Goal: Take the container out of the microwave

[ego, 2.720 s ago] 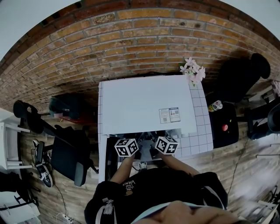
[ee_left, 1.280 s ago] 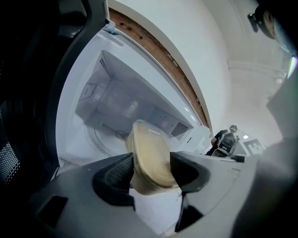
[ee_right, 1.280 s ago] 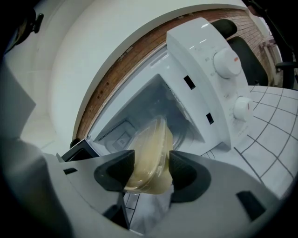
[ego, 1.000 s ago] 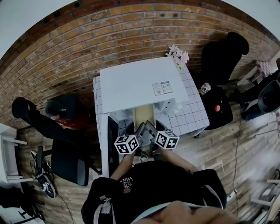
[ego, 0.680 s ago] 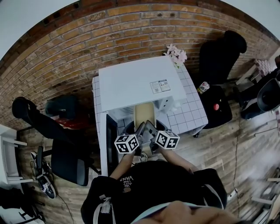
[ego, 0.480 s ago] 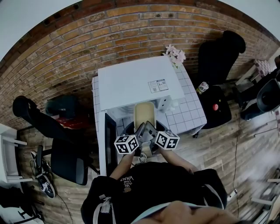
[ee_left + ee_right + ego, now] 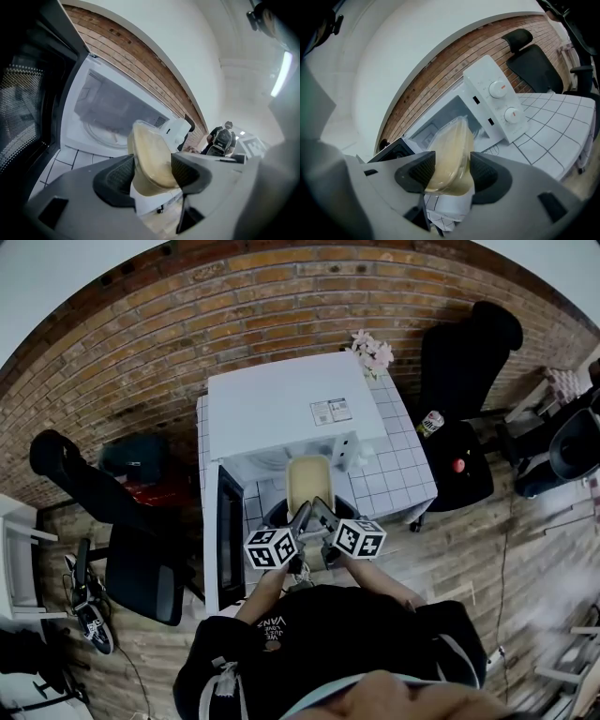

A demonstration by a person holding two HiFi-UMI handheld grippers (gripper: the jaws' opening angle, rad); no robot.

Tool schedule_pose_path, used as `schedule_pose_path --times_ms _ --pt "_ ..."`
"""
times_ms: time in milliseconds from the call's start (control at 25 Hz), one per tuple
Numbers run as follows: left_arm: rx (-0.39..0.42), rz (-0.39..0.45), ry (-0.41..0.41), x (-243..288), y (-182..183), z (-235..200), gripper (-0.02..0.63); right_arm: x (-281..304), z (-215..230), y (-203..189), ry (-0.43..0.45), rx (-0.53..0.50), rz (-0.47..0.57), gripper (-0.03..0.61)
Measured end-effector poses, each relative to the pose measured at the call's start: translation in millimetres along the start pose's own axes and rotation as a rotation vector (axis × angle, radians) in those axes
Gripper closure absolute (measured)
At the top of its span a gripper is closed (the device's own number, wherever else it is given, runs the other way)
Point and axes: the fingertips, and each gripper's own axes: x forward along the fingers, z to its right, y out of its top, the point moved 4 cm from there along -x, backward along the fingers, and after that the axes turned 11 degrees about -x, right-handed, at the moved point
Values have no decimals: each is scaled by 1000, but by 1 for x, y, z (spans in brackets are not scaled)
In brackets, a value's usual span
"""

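Our left tongs (image 7: 151, 172) and right tongs (image 7: 449, 172) each clamp one side of the tan container (image 7: 307, 486), just outside the open microwave (image 7: 281, 409) on the tiled table (image 7: 405, 479).

Head view: high above the microwave (image 7: 281, 413) and somewhat in front of it, facing steeply down onto its white top, far off. Left gripper view: low and close before the microwave's open front, on its door (image 7: 228, 538) side, facing up into the cavity. Right gripper view: just as close, angled from the dials (image 7: 499, 89) side toward that cavity. Shared by all three: the microwave's open front and the container (image 7: 307, 486) just before it.
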Motion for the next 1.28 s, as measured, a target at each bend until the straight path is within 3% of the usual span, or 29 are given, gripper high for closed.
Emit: schedule_pose_path --times_ms 1280 --pt "16 35 57 -58 -87 75 364 -114 8 -35 73 -3 -14 353"
